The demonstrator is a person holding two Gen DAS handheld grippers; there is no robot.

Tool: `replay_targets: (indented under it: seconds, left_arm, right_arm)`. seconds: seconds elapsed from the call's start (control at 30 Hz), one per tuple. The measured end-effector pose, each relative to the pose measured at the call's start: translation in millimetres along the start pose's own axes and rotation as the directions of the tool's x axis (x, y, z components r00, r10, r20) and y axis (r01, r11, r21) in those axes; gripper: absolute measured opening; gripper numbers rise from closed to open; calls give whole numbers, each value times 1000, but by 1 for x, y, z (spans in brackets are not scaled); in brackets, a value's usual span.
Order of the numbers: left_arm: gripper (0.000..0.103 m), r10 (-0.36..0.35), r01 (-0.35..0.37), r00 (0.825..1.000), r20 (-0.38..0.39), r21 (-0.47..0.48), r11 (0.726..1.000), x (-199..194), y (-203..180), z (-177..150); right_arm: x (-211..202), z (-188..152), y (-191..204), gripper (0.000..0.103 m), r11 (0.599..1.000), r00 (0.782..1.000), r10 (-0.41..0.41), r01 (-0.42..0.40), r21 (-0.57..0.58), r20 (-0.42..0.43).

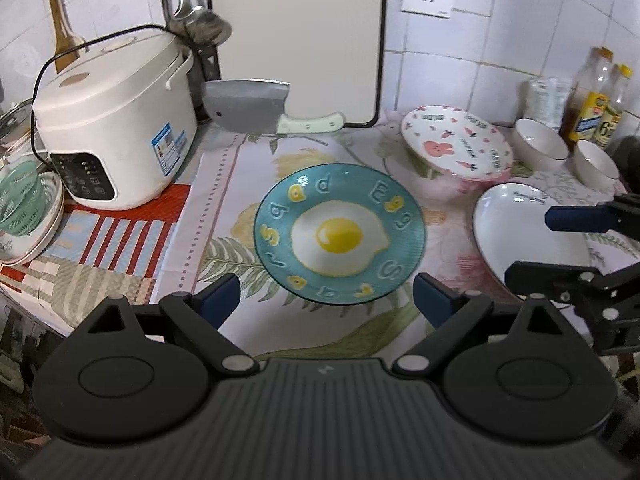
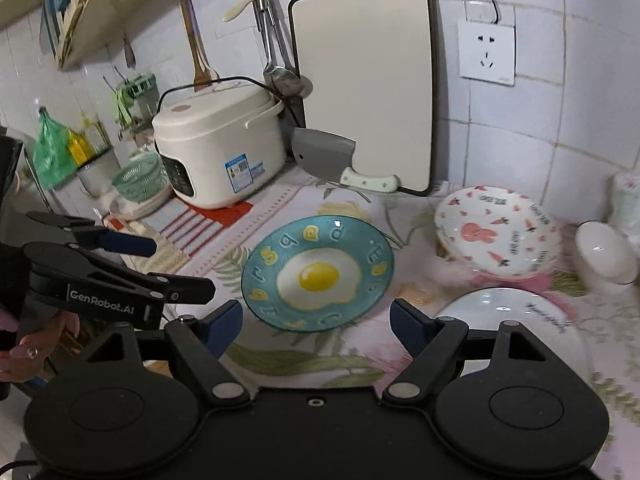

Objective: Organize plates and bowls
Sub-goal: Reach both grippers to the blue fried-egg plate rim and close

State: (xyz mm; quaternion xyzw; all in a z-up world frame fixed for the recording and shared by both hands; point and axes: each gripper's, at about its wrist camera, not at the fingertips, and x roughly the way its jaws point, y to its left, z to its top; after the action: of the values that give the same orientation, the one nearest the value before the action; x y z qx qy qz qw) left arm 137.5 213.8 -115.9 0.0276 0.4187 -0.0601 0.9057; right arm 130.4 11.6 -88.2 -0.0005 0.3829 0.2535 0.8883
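A teal plate with a fried-egg picture [image 1: 340, 236] [image 2: 318, 272] lies on the flowered cloth in the middle. A white plate with pink rabbits [image 1: 456, 142] [image 2: 498, 230] sits tilted on something behind it at the right. A plain white plate [image 1: 528, 232] [image 2: 516, 312] lies at the right front. Two white bowls [image 1: 540, 144] [image 1: 596, 164] stand further right; one shows in the right wrist view [image 2: 606, 254]. My left gripper [image 1: 326, 300] [image 2: 176, 268] is open and empty, just short of the teal plate. My right gripper [image 2: 316, 326] [image 1: 532, 244] is open and empty, over the white plate's near edge.
A white rice cooker [image 1: 116, 120] [image 2: 220, 144] stands at the left, a green basket in a bowl [image 1: 24, 204] beside it. A cleaver [image 1: 256, 108] [image 2: 332, 158] leans on a white cutting board [image 1: 296, 36] at the wall. Bottles [image 1: 596, 100] stand at the far right.
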Motion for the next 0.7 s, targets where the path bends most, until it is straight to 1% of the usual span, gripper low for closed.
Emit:
replay_targets:
  seconds: [0.1,0.2,0.3,0.4,0.53,0.7]
  left_arm:
    - [94,17,-17,1000,-11,-24,1000,16,7,0]
    - [94,25,-26,1000,-11,-49,998,35,15,0]
    - [94,36,-37,999,-17,-73,997,54,21,0]
    - [94,43,-44,999,-18,-86,995,71,26,-1]
    - [94,65,-69,997,-46,-100,993,94,31,-3]
    - [94,68,-74,995,-75,-82,994,115,34,-4]
  right_arm:
    - [21,-5,-5,84,1000,999,-7,6,4,33]
    - [41,-6,-12,84,1000,999,-26,25,7,40]
    - [62,-8,-23,84,999,998,-30,28,41,50]
    - [82,-9,-33,84,997,999,-33,31,65,37]
    - [103,-10,-38,84,997,999,-42,42,66,3]
    - [130,-9,-39,83,997,998,-51,54,60,-44]
